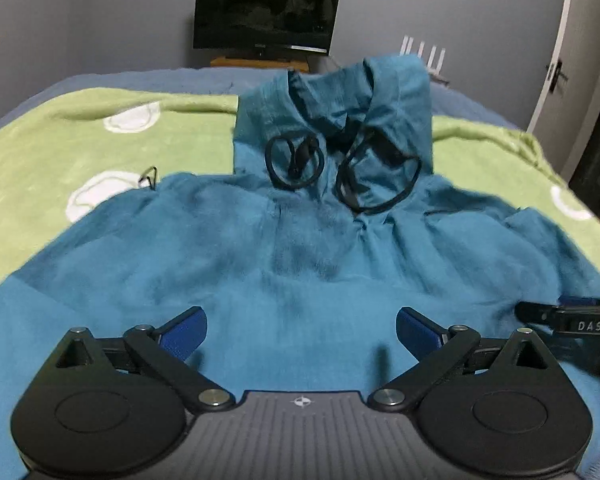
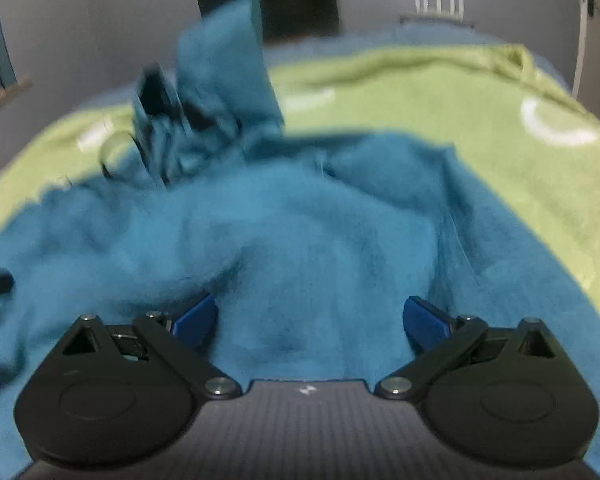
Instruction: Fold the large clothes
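I had the teal hoodie (image 1: 300, 240) spread chest-up on the green blanket (image 1: 100, 140), hood (image 1: 340, 100) propped toward the TV (image 1: 266, 16), black drawstrings (image 1: 380, 176) looped below it. My left gripper (image 1: 302, 334) hovered over the hem, fingers wide apart, holding nothing. My right gripper (image 2: 310, 320) was the same, spread wide over rumpled fabric; that view was blurred. I judged we were at the start of a fold: next I'd need a pinch on an edge at each side.
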The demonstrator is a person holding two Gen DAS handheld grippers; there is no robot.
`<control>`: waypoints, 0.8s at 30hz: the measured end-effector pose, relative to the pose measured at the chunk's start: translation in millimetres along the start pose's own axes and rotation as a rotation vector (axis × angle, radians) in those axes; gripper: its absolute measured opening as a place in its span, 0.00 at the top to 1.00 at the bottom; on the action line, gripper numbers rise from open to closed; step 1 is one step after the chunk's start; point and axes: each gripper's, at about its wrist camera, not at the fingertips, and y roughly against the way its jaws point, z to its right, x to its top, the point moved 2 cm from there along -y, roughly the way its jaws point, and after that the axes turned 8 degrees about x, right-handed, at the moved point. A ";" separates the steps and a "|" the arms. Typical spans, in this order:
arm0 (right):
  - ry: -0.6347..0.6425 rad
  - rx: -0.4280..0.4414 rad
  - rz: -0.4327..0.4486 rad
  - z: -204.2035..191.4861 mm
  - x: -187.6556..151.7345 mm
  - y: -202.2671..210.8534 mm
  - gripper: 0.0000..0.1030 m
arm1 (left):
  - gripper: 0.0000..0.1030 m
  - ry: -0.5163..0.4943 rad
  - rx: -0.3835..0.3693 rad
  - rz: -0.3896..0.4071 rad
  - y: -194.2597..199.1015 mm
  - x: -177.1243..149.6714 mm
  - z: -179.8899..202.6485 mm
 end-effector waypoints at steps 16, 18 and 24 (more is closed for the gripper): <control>0.071 0.046 0.169 -1.2 18.3 -22.6 0.00 | 0.02 -0.049 0.090 -0.093 -31.8 -34.0 -3.7; 0.053 0.059 0.260 1.7 22.4 -6.5 0.00 | 0.02 -0.043 0.086 -0.094 -31.3 -35.3 -5.0; -0.119 -0.091 0.252 41.1 34.0 -6.5 0.01 | 0.02 -0.053 0.095 -0.097 -31.1 -34.1 -3.4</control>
